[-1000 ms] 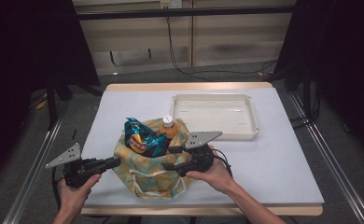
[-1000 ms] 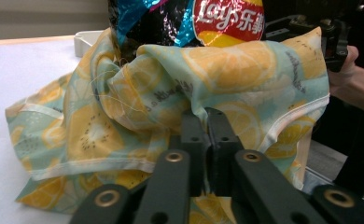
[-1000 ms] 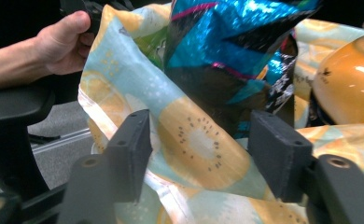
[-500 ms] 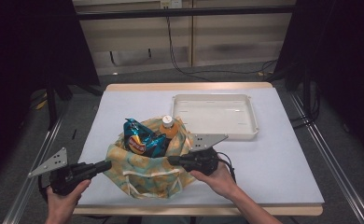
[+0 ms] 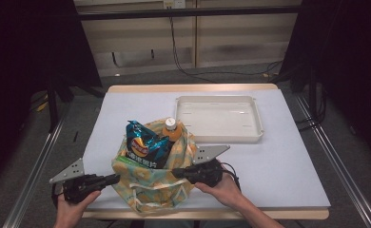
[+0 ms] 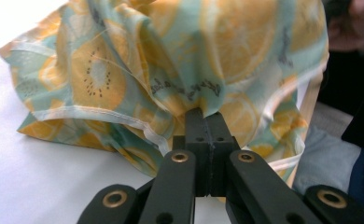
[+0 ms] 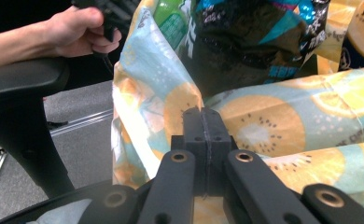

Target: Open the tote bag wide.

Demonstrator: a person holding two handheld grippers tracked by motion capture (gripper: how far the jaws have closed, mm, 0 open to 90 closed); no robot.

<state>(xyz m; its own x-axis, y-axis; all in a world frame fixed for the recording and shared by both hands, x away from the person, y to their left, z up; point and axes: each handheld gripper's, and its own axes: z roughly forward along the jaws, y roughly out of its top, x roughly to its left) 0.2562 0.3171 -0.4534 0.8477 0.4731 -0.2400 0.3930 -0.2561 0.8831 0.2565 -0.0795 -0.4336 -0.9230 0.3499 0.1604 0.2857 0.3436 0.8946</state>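
A fruit-print cloth bag [image 5: 150, 192] stands open near the table's front edge. In it are a blue chips bag [image 5: 143, 148], an orange-drink bottle [image 5: 171, 129] with a white cap, and a green packet [image 5: 124, 160]. My left gripper [image 5: 116, 178] is at the bag's left side. In the left gripper view it [image 6: 203, 115] is shut on a fold of the bag's cloth [image 6: 124, 60]. My right gripper [image 5: 175, 173] meets the bag's right rim. Seen from its own camera, the right gripper [image 7: 202, 115] pinches the bag's edge [image 7: 273, 121] below the chips bag [image 7: 245, 42].
A white tray [image 5: 255, 137] lies behind and right of the bag. The table's front edge [image 5: 269, 213] runs just under both hands. A black chair armrest [image 7: 21, 79] and the person's left hand [image 7: 77, 28] appear beyond the bag in the right gripper view.
Both grippers and the bag have shifted toward the table's front edge. The left gripper dropped back to the left and nearer the person.
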